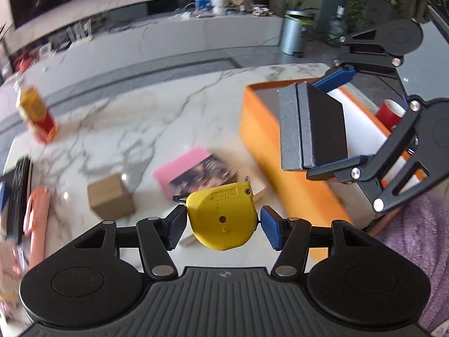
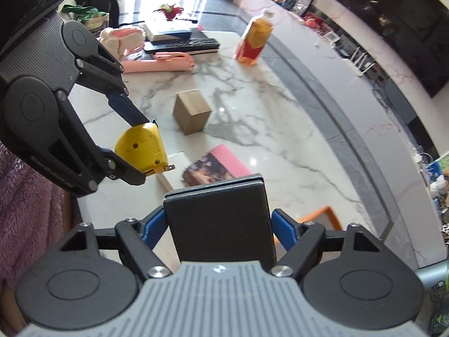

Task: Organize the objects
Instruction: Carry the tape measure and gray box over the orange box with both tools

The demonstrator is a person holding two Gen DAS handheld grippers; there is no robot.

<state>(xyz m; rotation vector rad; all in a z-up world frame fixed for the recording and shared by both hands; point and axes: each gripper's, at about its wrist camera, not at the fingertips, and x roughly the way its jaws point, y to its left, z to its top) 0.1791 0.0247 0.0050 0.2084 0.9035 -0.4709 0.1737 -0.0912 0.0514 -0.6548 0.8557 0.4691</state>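
Note:
My left gripper (image 1: 221, 229) is shut on a yellow tape measure (image 1: 221, 219) and holds it above the marble table (image 1: 140, 112); the tape measure also shows in the right wrist view (image 2: 141, 147). My right gripper (image 2: 217, 227) is shut on a dark grey box (image 2: 220, 221), held over the orange storage box (image 1: 269, 163); the grey box shows in the left wrist view (image 1: 311, 126). The orange box's corner shows under it (image 2: 322, 216).
On the table lie a pink book (image 2: 219, 164), a small cardboard box (image 2: 192, 111), a juice bottle (image 2: 254, 40), a pink object (image 2: 160, 63) and a black keyboard (image 2: 182, 46). A red cup (image 1: 390, 112) stands behind the orange box.

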